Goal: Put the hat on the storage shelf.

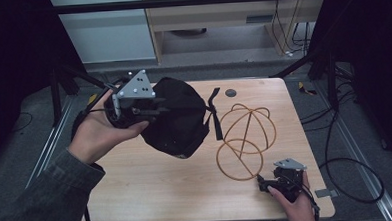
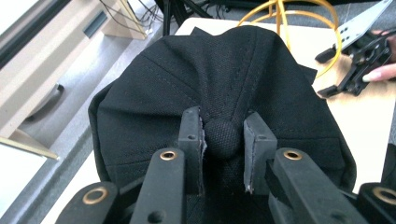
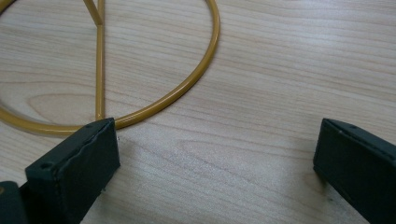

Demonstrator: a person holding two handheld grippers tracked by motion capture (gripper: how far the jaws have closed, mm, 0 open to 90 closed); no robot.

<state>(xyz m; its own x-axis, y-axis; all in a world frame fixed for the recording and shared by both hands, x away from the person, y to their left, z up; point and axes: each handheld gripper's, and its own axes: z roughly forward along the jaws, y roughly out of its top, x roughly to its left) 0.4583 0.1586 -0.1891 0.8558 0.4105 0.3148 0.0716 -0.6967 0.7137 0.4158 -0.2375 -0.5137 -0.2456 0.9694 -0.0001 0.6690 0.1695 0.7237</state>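
The black cap [image 1: 179,122] is held off the tabletop [image 1: 152,187] by the left gripper [image 1: 151,111]. In the left gripper view the two jaws are pressed in on the round fabric button [image 2: 222,138] at the crown of the cap [image 2: 224,79], one pad on each side of it, so the left gripper [image 2: 223,142] is pinching the cap by that button. The crown panels fan out ahead of the jaws, and the cloth hangs down on both sides of them. In the high view the cap's adjusting strap [image 1: 215,114] trails from the far side of the cap, away from the left gripper, toward the wire frame.

The wire hat stand [image 1: 244,138], made of yellow hoops, lies on the tabletop just beyond the cap, between the two grippers. Its lower ring [image 3: 154,105] rests flat on the wood.

The right gripper [image 1: 267,183] sits low at the near right edge of the tabletop, held by the right hand [image 1: 294,206]. In the right gripper view its jaws are spread wide, with bare wood between them. The left-hand jaw in that view stands just beside the ring and may touch it; contact cannot be confirmed. The right gripper [image 3: 217,154] holds nothing.

A small dark disc [image 1: 230,93] lies on the tabletop, well beyond the stand.
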